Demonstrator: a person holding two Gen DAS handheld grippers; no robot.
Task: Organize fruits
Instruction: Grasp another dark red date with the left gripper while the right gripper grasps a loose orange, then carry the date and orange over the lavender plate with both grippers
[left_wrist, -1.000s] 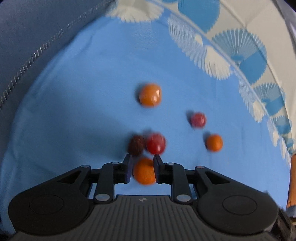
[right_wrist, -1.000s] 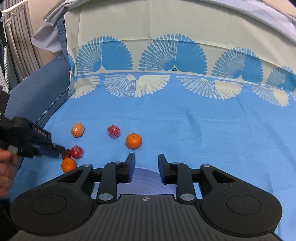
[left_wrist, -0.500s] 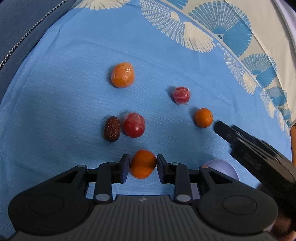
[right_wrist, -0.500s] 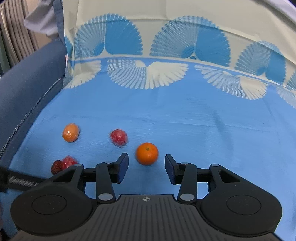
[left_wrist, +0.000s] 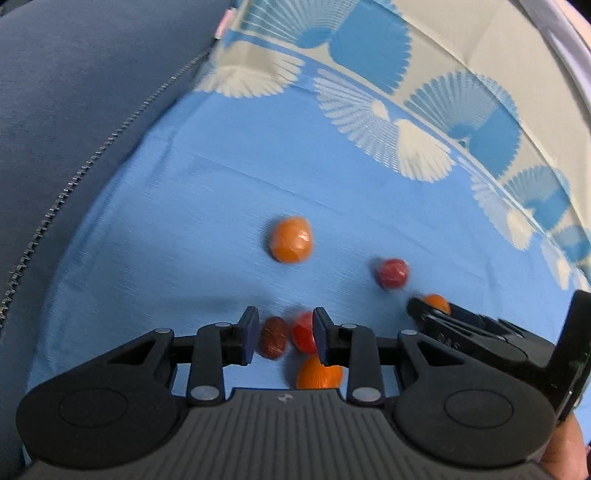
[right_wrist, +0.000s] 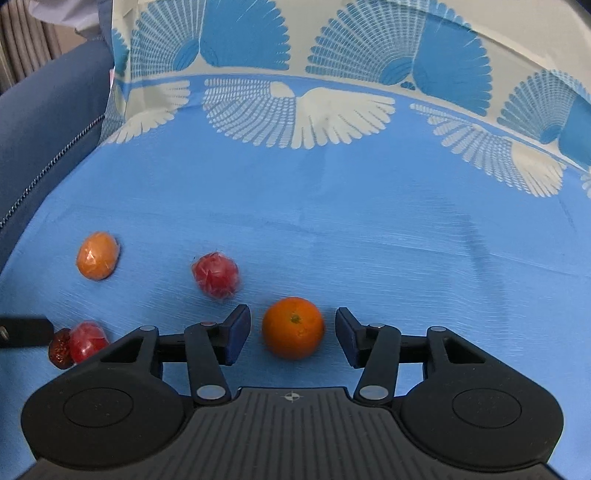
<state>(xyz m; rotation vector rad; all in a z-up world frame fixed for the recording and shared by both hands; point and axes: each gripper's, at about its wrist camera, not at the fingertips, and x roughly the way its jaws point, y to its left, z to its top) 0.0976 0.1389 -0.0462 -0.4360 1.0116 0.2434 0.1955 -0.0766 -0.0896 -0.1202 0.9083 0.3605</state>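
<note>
So the blue cloth (right_wrist: 369, 221) fills both views. Left fingers (left_wrist: 284, 334) are open, with a dark brown fruit (left_wrist: 273, 336) and a red fruit (left_wrist: 303, 332) showing between them, an orange one (left_wrist: 318, 373) just below. Right fingers (right_wrist: 291, 332) are spread wide around the orange (right_wrist: 293, 328), not touching it. A wrapped orange fruit (right_wrist: 96, 254) and wrapped red fruit (right_wrist: 216, 274) sit farther out.

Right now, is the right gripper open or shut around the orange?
Open: the right gripper straddles the orange, with blue cloth visible either side.
</note>
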